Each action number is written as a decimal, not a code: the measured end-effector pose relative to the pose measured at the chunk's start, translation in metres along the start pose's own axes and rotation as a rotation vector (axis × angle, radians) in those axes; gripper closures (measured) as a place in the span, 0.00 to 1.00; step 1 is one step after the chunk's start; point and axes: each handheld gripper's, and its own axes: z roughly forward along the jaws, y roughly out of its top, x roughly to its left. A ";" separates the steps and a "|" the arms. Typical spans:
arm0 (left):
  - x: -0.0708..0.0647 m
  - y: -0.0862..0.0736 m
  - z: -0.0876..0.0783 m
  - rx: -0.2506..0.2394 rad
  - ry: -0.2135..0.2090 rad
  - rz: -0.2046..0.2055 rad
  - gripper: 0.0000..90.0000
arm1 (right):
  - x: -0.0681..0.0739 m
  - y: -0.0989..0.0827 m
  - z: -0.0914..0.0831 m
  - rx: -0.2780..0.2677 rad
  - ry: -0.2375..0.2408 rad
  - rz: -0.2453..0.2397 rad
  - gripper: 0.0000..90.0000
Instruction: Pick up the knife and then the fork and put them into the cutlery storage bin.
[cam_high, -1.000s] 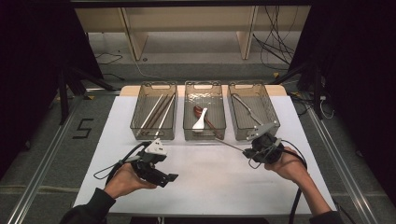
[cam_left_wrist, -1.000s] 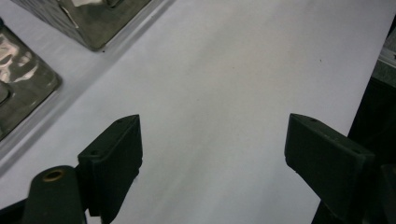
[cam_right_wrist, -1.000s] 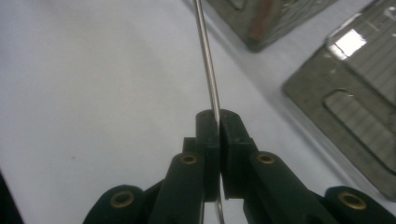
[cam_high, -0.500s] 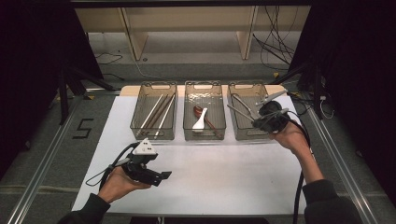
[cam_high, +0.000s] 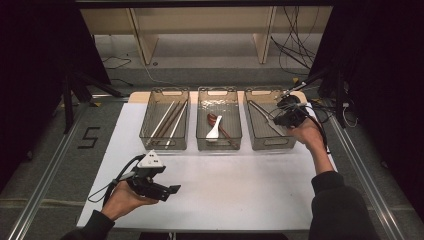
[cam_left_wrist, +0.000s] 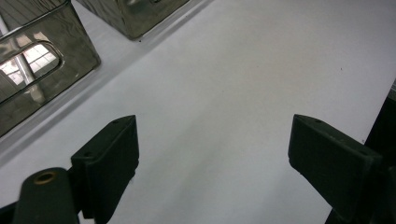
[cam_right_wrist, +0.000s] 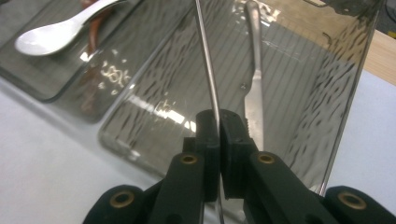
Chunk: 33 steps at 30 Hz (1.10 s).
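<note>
My right gripper (cam_high: 276, 119) hangs over the right clear bin (cam_high: 270, 146), shut on a thin metal utensil (cam_right_wrist: 208, 60) seen edge-on between the pads of my right gripper (cam_right_wrist: 218, 116). The utensil runs forward over the bin. A metal knife (cam_right_wrist: 253, 70) lies on the bin's floor below. My left gripper (cam_high: 172, 191) is held low over the white table near the front left. In the left gripper view my left gripper (cam_left_wrist: 212, 154) is open, with bare table between the jaws.
The left bin (cam_high: 165, 145) holds chopsticks (cam_high: 167, 120). The middle bin (cam_high: 219, 147) holds a white spoon (cam_high: 213, 131) and a brown one (cam_high: 222, 129). The white tabletop (cam_high: 240, 175) stretches in front of the bins. Cables lie past the table's far right corner.
My right hand has carried the thin metal utensil from in front of the bins up and to the right, over the right bin. The left hand has stayed about where it was.
</note>
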 end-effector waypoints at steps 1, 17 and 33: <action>0.000 -0.001 0.000 0.002 -0.002 -0.003 0.17 | -0.001 0.001 0.002 0.003 -0.001 0.006 0.98; 0.001 -0.004 -0.001 -0.006 0.001 -0.007 0.17 | -0.006 0.018 0.027 0.039 -0.035 0.048 0.98; 0.001 -0.003 -0.002 -0.016 -0.001 -0.003 0.17 | -0.004 0.024 0.044 0.065 -0.056 0.078 0.97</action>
